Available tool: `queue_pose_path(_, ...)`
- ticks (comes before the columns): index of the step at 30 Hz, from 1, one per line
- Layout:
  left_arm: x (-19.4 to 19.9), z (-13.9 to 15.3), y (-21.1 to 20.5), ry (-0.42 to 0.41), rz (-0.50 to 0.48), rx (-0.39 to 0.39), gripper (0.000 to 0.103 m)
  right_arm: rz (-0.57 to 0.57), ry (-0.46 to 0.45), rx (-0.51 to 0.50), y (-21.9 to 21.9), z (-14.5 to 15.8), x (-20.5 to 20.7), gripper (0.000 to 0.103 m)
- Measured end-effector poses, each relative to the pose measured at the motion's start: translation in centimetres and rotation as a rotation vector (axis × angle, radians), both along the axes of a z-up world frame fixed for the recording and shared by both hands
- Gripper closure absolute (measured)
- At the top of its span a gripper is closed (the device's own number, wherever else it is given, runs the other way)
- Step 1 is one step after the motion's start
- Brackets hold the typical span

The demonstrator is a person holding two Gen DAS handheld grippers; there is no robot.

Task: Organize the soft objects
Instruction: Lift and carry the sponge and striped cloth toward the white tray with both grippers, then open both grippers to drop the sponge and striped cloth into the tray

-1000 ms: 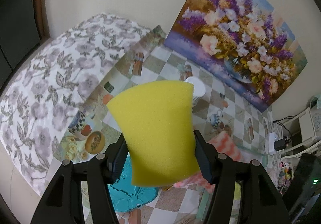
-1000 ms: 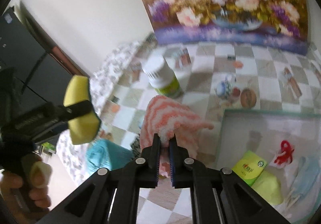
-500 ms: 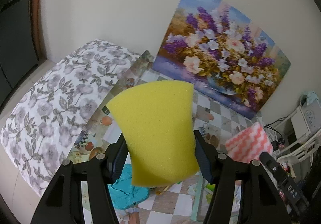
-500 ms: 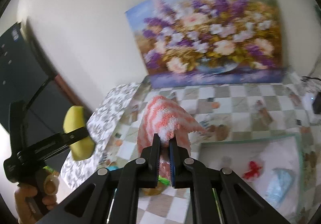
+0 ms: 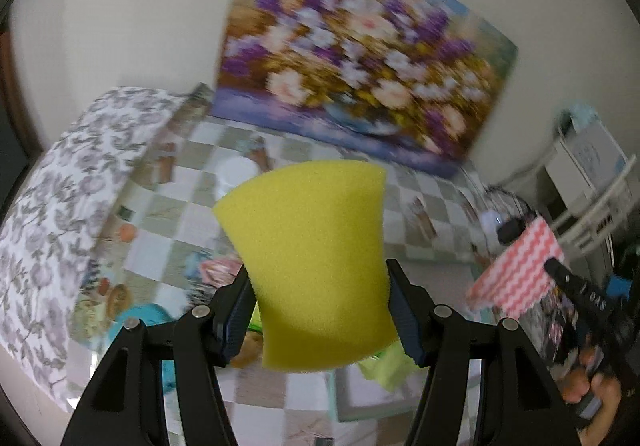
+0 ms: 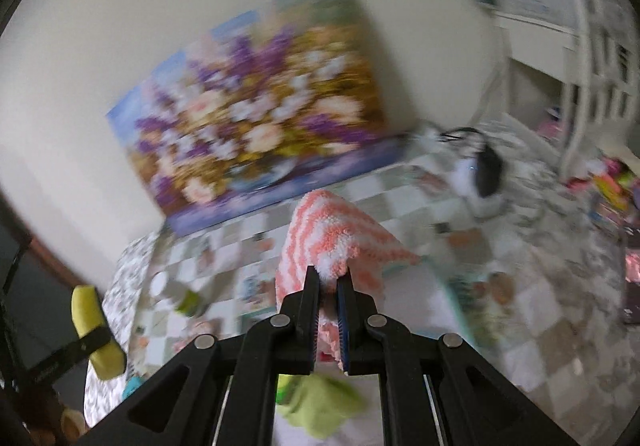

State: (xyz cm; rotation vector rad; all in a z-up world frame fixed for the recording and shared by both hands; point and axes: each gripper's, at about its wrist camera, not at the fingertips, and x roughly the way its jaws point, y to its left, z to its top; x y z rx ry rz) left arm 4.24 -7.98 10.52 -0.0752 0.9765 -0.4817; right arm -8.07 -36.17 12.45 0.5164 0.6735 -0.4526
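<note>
- Left wrist view: the left gripper (image 5: 322, 304) squeezes a thick yellow foam sponge (image 5: 310, 258) between its two black fingers (image 5: 236, 310), one pad on each side.
- The yellow foam sponge stands up tall in the grip, high in the air above the table.
- Under the sponge lies the checked tablecloth with little pictures (image 5: 168, 214), and it looks blurry.
- A teal cloth (image 5: 144, 316) lies on the table at the lower left, just past the left finger.
- A bit of lime green cloth (image 5: 384, 366) peeks out under the sponge, inside a pale flat tray (image 5: 360, 404).
- A white round lid (image 5: 236, 172) shows behind the sponge's top left corner.
- A grey flowered cloth (image 5: 60, 198) covers the left end of the table.
- A big painting of purple and white flowers (image 5: 352, 62) leans on the cream wall at the back.
- At the right edge, the right gripper (image 5: 554, 266) pinches a fluffy pink and white striped cloth (image 5: 516, 274) in the air, with a person's hand (image 5: 596, 398) on its handle.
- Right wrist view: the right gripper (image 6: 328, 278) has its jaws almost together, clamped on a fold of the pink and white striped cloth (image 6: 332, 242).
- The cloth hangs off the table, bunched over the fingertips.
- The lime green cloth (image 6: 320, 406) lies below the fingers.
- The yellow sponge (image 6: 94, 330) shows far left in the other gripper.
</note>
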Motion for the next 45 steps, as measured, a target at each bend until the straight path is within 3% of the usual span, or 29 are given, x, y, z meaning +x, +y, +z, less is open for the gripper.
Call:
queue_pose_path(6, -1.9, -1.9, -5.5, 0.054, -0.129, 0.027, 0.039, -0.089, 0.042, 0.005, -3.4, -1.1, -2.2, 0.094)
queue_pose_path(10, -3.1, -4.4, -9.1, 0.117, -0.205, 0.055, 0.039, -0.082, 0.078, 0.028, -4.2, -2.9, -1.9, 0.094)
queue_pose_path(14, -4.1, -7.6, -12.1, 0.187, -0.261, 0.104, 0.039, -0.051, 0.170, 0.059, -4.0, -6.2, -0.3, 0.094)
queue_pose_path(21, -5.1, -11.8, -15.2, 0.270, -0.315, 0.187, 0.039, 0.004, 0.327, 0.114, -3.5, -12.0, 1.9, 0.094)
queue_pose_path(28, -4.7, -14.9, -15.5, 0.342, -0.299, 0.237, 0.039, 0.007, 0.428, 0.140, -3.5, -15.2, 2.3, 0.092)
queue_pose_path(33, -4.9, -16.0, -15.6, 0.348, -0.295, 0.272, 0.039, -0.002, 0.489, 0.129, -3.5, -16.3, 2.5, 0.091)
queue_pose_path(40, -5.2, -16.1, -15.8, 0.367, -0.310, 0.266, 0.036, 0.008, 0.502, 0.127, -3.4, -16.0, 2.5, 0.091)
queue_pose_path(45, -5.4, -15.1, -16.0, 0.365, -0.323, 0.237, 0.027, 0.015, 0.507, 0.101, -3.0, -14.9, 2.7, 0.078)
